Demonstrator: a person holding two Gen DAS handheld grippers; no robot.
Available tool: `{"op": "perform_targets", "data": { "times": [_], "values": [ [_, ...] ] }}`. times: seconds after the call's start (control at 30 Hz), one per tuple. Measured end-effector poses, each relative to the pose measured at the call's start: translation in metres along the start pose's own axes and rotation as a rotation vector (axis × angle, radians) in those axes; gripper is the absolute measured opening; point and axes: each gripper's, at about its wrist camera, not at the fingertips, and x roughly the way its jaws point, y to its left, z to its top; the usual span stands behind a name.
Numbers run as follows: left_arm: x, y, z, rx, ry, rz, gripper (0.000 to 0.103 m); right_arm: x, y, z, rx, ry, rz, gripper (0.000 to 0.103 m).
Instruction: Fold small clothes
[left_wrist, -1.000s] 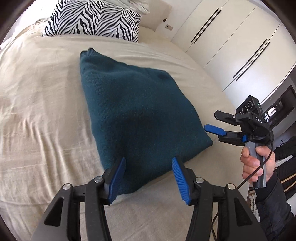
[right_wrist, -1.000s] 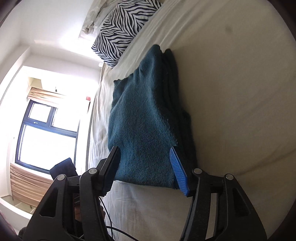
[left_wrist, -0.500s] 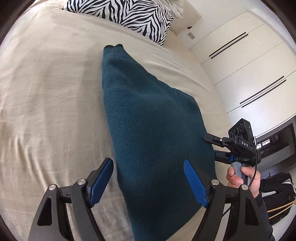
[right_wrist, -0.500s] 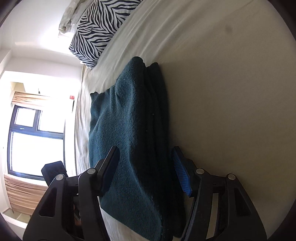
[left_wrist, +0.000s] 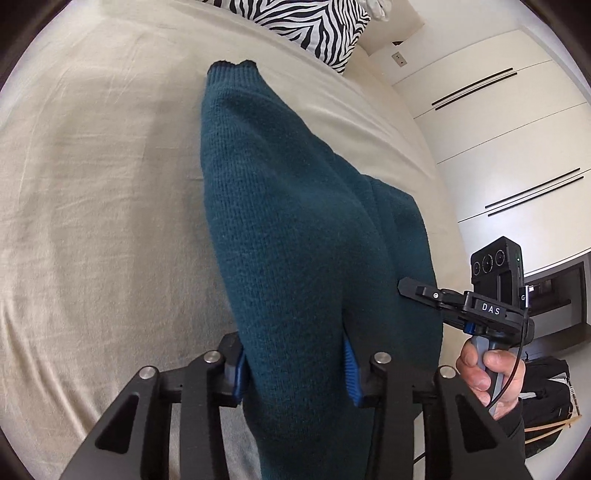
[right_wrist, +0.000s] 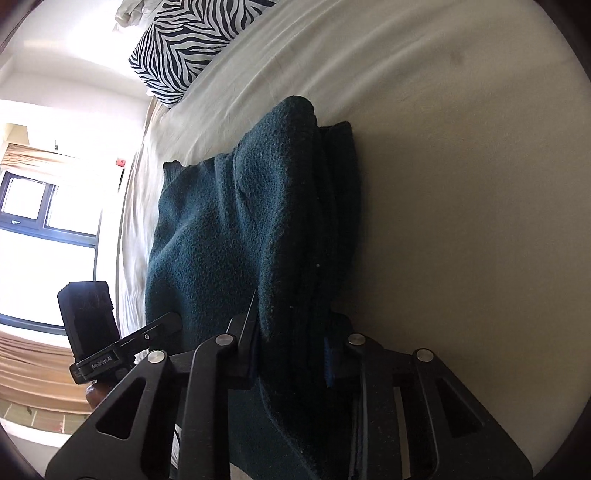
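Cream-sheeted bed (left_wrist: 92, 184), zebra-striped pillow (left_wrist: 314, 26), white wardrobe doors (left_wrist: 517, 147), bright window (right_wrist: 48, 229) with tan curtain (right_wrist: 33, 369).

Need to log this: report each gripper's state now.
Left gripper: shut on the teal sweater.
Right gripper: shut on the teal sweater.
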Motion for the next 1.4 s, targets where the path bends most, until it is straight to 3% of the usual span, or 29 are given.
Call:
{"op": "perform_targets", "data": {
  "times": [0.37,0.73,0.87,1.0,1.17,1.27,1.4],
  "values": [
    [-0.108,0.002,-0.046,0.082,-0.055,0.01,0.039,-0.044,0.083,-0.05,-0.115,-0.05,0.083,0.021],
    [-0.213,0.051,-0.132,0.101,-0.079,0.073,0.04,-0.006,0.167,-0.156,-0.184,0.024,0.202,0.021],
    [-0.214,0.07,-0.144,0.085,-0.066,0.068,0.04,0.019,0.173,-0.194,-0.182,0.045,0.197,0.021],
    [-0.203,0.088,-0.145,0.069,-0.069,0.061,0.04,0.044,0.152,-0.215,-0.106,0.037,0.2,0.021],
    [-0.19,0.098,-0.147,0.071,-0.078,0.084,0.044,0.054,0.138,-0.226,-0.054,0.017,0.207,0.022],
    [-0.18,0.113,-0.15,0.002,-0.078,0.036,0.05,0.064,0.129,-0.229,-0.053,0.036,0.165,0.025],
    [-0.186,0.122,-0.165,0.001,-0.115,0.018,0.055,0.069,0.101,-0.237,0.042,0.017,0.287,0.026]
  ]
}}
